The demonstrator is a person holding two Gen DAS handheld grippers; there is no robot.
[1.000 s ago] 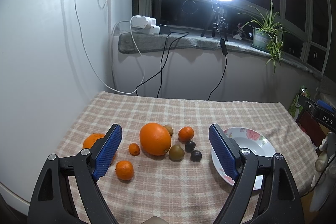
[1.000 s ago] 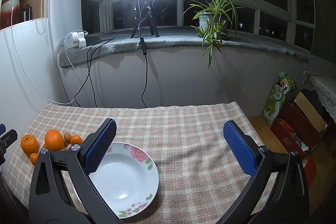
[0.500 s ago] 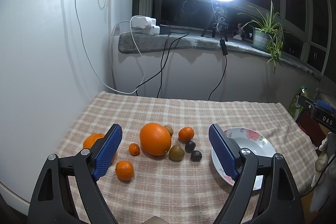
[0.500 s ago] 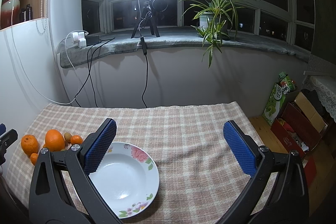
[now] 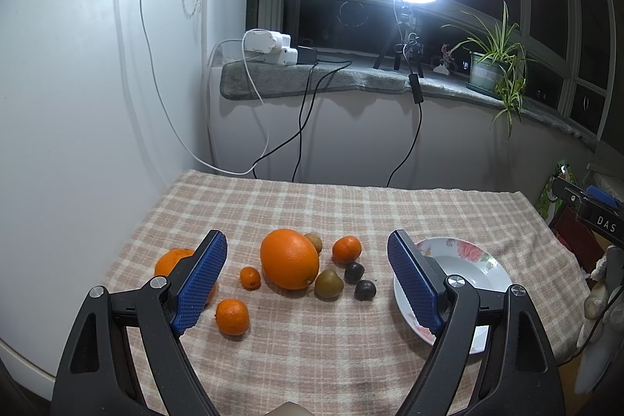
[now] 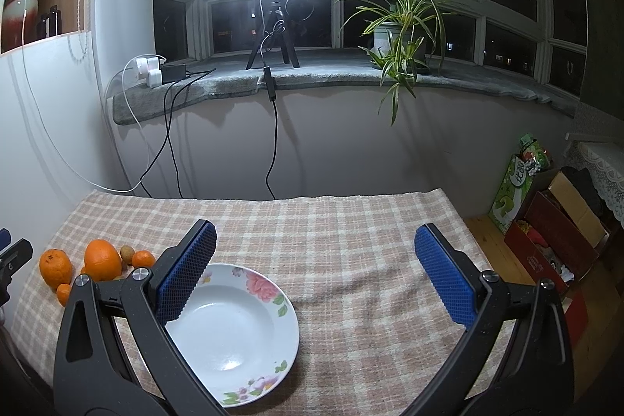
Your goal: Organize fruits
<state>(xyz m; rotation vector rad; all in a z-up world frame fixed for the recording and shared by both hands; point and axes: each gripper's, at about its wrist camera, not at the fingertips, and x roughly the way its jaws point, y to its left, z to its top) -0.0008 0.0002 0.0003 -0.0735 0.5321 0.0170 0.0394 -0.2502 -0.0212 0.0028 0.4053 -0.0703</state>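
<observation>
Here the left gripper (image 5: 308,279) is spread wide above the checked cloth (image 5: 312,338), the big orange (image 5: 289,259) between its blue pads; the right gripper (image 6: 316,275), likewise spread, hangs over the empty plate (image 6: 249,369).

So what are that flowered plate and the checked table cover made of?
The plate looks like glazed ceramic: glossy white with sharp light reflections and printed flowers. The table cover seems a soft woven fabric, matte and rumpled into wrinkles, possibly cotton.
</observation>
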